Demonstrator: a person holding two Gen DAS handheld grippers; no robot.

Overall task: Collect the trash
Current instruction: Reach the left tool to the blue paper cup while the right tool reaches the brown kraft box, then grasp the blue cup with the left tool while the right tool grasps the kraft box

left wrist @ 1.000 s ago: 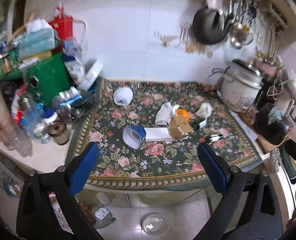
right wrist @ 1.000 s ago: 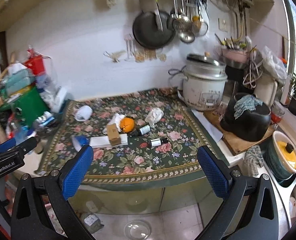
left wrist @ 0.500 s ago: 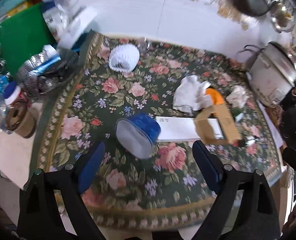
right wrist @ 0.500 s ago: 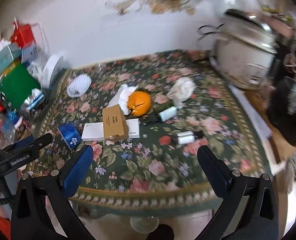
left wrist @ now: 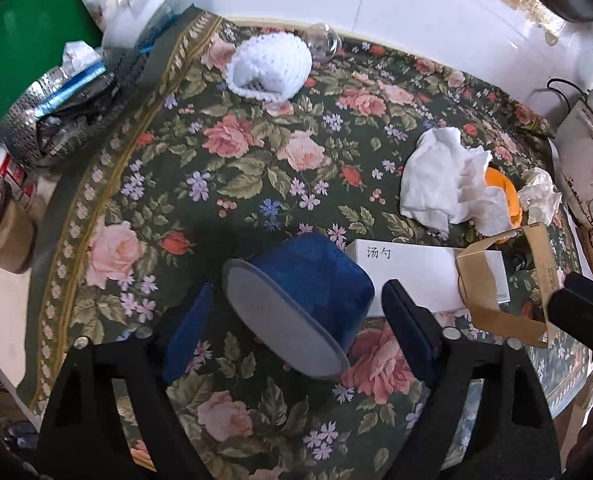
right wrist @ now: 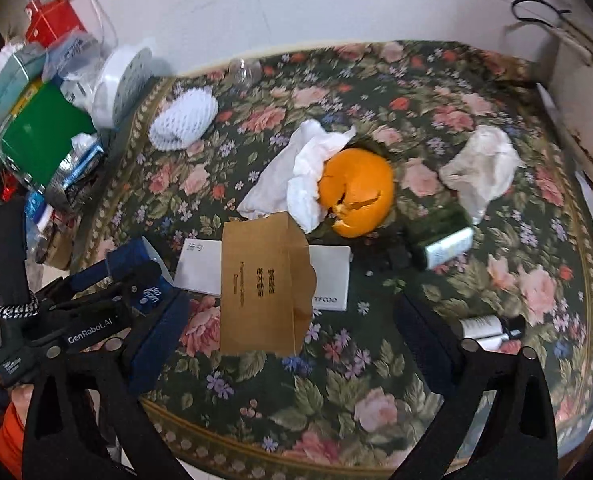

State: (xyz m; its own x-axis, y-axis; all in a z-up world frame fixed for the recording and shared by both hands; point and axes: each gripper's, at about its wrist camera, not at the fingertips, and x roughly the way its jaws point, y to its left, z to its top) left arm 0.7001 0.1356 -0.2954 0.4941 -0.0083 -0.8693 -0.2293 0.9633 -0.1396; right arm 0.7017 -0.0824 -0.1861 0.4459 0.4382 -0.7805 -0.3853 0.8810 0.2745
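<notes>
Blue tub sits between our left gripper's closing, untouching jaws; our right gripper, also closing, straddles the carton.

Blue box tipped over beside orange peel.

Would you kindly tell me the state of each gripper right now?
Left gripper: jaws closing around the round blue container, pads not yet pressing.
Right gripper: jaws closing, brown cardboard box between them, nothing held.
</notes>
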